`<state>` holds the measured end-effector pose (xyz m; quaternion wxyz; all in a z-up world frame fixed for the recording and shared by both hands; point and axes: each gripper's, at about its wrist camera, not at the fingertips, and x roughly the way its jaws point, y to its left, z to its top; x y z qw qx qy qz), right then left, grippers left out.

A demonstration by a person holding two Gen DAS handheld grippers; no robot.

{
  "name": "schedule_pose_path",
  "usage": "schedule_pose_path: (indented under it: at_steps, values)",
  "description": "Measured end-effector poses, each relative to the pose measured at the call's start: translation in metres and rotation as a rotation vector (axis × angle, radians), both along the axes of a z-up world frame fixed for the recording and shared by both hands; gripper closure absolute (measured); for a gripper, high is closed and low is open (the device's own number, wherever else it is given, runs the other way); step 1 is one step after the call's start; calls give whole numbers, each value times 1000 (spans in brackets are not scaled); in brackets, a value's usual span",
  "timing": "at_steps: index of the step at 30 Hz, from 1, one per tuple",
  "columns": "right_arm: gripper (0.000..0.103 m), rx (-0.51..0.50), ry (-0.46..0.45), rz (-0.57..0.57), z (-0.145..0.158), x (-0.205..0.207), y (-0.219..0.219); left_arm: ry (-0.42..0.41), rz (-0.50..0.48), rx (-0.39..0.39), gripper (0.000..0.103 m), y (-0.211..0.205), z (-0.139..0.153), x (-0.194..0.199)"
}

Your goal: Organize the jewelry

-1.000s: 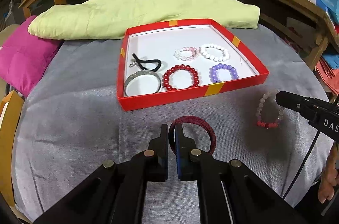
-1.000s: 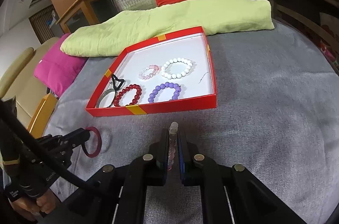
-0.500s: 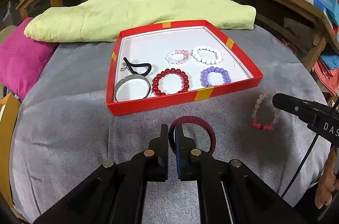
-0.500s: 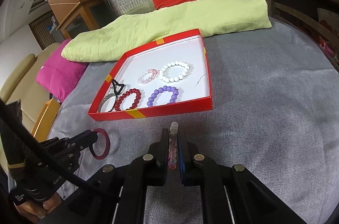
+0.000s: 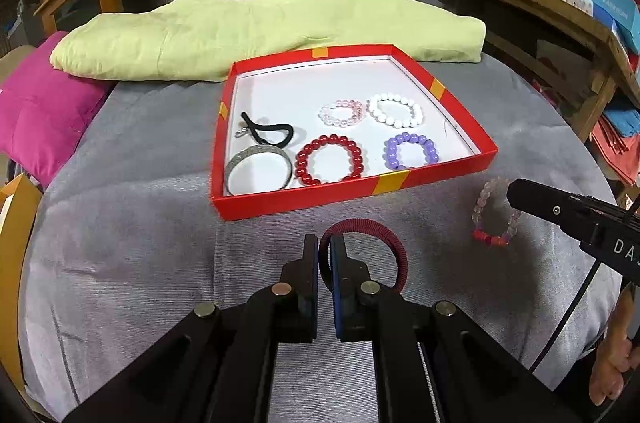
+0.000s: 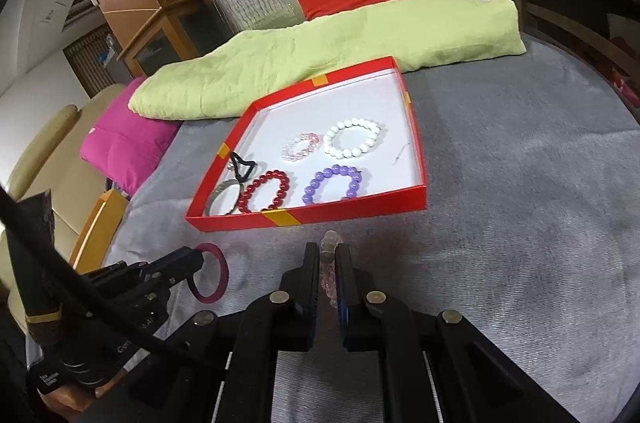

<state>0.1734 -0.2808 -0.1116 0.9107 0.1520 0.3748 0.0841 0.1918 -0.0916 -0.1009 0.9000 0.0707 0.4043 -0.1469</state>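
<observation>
Left gripper (image 5: 325, 255): clamped on the rim of the maroon bangle (image 5: 372, 243), as a second ago; ring lying flat over the grey cloth (image 5: 120, 263), loop extending right. Red tray (image 5: 352, 195) further right in frame than before.

Right gripper (image 6: 328, 263): pinched on the pale beaded bracelet (image 6: 329, 259), unchanged; seen edge-on, long axis along the fingers, just short of the tray's near wall, now nearer frame centre.

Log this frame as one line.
left gripper: shut on dark red bangle | right gripper: shut on pale bead bracelet | red tray: six pieces inside
</observation>
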Motion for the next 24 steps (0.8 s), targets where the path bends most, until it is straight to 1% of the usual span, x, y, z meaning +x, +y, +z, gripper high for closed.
schedule_pose_path:
  at_steps: [7,24]
  values:
    - [95,13,0,22,0,3,12,-7,12,-14,97,11,4,0]
    - [95,23,-7,95,1,8,63,-24,73,-27,97,51,12,-4]
